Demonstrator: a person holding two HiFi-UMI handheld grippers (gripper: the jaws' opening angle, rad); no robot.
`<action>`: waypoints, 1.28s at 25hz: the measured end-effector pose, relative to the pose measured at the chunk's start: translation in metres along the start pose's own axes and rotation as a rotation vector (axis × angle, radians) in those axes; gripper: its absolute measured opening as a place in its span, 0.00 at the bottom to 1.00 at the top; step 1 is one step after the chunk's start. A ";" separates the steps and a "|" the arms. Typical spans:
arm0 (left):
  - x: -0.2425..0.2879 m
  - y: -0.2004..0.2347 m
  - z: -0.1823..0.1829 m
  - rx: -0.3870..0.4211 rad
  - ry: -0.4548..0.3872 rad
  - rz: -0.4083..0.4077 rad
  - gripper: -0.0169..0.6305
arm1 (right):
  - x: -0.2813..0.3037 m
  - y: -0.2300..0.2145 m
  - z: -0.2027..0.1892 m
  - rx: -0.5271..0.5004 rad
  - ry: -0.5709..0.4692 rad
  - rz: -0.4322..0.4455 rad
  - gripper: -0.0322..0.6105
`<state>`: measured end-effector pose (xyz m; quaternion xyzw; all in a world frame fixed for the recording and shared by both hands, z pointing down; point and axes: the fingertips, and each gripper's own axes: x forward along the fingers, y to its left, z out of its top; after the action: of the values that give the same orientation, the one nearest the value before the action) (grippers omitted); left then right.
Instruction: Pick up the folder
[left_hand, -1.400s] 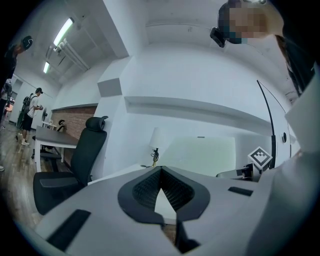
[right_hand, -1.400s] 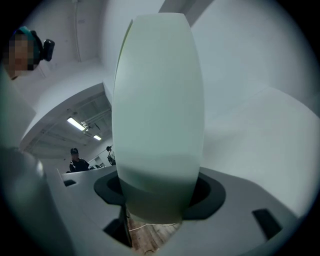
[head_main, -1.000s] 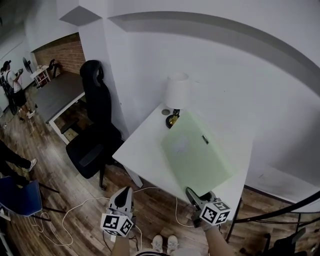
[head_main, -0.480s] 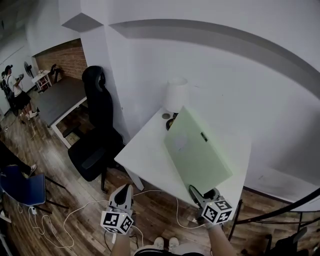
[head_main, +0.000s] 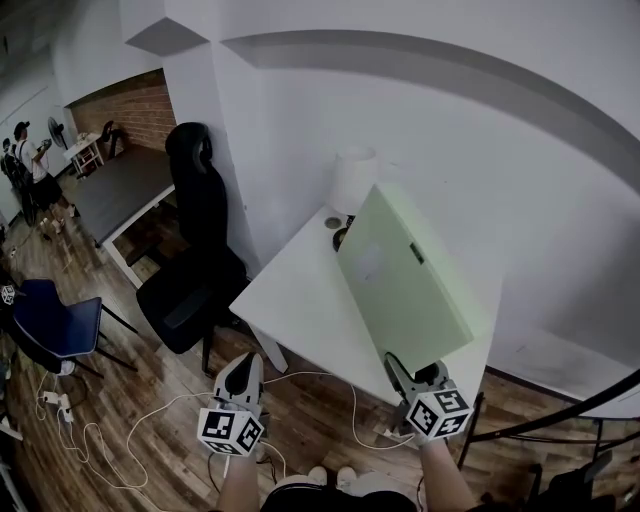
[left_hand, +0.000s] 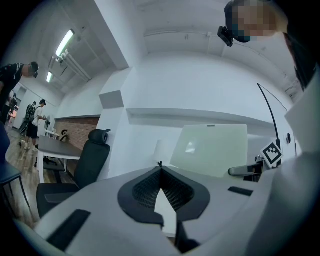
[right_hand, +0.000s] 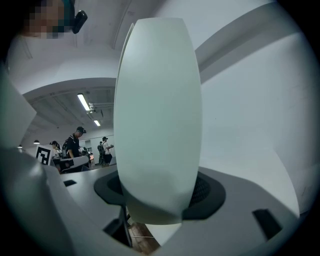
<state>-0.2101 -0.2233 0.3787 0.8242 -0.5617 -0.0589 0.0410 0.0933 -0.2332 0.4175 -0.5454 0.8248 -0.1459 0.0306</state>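
Note:
The folder (head_main: 405, 275) is a pale green flat case with a small dark clasp, tilted up on edge above the white table (head_main: 300, 300). My right gripper (head_main: 408, 368) is shut on its near lower edge, and in the right gripper view the folder (right_hand: 157, 115) fills the space between the pads. In the left gripper view the folder (left_hand: 212, 150) shows ahead and to the right, with the right gripper (left_hand: 250, 171) under it. My left gripper (head_main: 248, 362) hangs over the floor in front of the table, shut with nothing held (left_hand: 160, 165).
A white-shaded lamp (head_main: 352, 185) stands at the table's far corner by the wall. A black office chair (head_main: 195, 250) is left of the table, a blue chair (head_main: 50, 325) further left. White cables (head_main: 150, 420) lie on the wood floor. People (head_main: 25, 170) stand at far left.
The right gripper has risen with the folder, whose far edge now stands higher and steeper above the table. The left gripper has lifted slightly.

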 end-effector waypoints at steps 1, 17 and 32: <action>0.000 0.000 0.001 0.000 -0.003 0.000 0.05 | -0.001 0.000 0.002 -0.007 -0.006 -0.002 0.51; -0.004 0.008 0.016 0.005 -0.028 -0.002 0.05 | -0.007 0.006 0.033 -0.077 -0.084 -0.023 0.51; -0.007 0.011 0.002 -0.019 -0.004 0.002 0.05 | -0.018 0.002 0.027 -0.082 -0.101 -0.054 0.51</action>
<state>-0.2230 -0.2203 0.3787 0.8230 -0.5622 -0.0660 0.0477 0.1042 -0.2213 0.3892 -0.5750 0.8124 -0.0852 0.0456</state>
